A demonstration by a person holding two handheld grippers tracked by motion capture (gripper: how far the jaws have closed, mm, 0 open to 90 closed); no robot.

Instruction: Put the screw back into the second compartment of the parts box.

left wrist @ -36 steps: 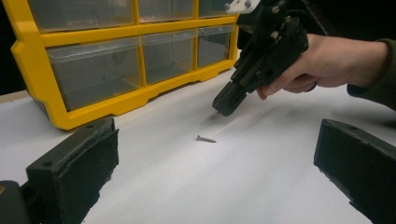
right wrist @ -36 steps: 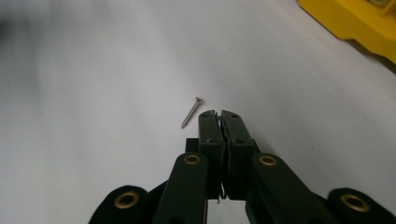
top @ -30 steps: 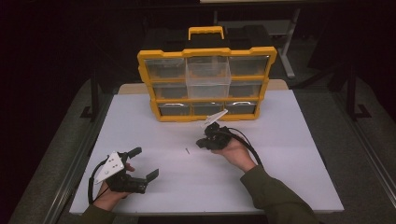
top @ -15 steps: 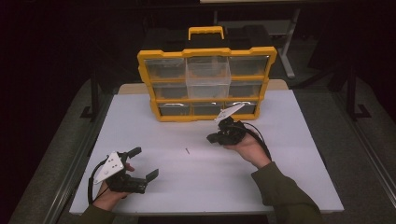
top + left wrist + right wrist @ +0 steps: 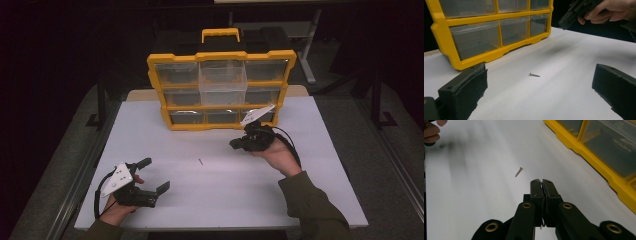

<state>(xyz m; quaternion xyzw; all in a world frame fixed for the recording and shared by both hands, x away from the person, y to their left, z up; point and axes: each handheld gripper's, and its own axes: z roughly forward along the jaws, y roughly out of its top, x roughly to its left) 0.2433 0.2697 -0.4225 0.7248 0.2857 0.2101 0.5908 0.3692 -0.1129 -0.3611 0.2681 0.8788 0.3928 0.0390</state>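
The left tool (image 5: 152, 176) is resting low at the near left of the white surface (image 5: 310, 200), its jaws standing wide with nothing between them. In the left gripper view those two black pads (image 5: 466, 87) are framing the screw (image 5: 534, 74), which is lying on its side on the bare surface well ahead of them. Seen from above, the screw (image 5: 200, 161) is lying near the middle of the surface, between the two tools and apart from both. Behind it, the yellow organiser (image 5: 220, 90) is standing upright at the far edge, its clear drawers facing the person. To the right, the right tool (image 5: 235, 145) is hovering above the surface just in front of the organiser's lower right corner, jaws pressed together and pointing left. In the right gripper view they are meeting flat, holding nothing, with the screw (image 5: 518, 172) lying ahead and slightly left of the tips.
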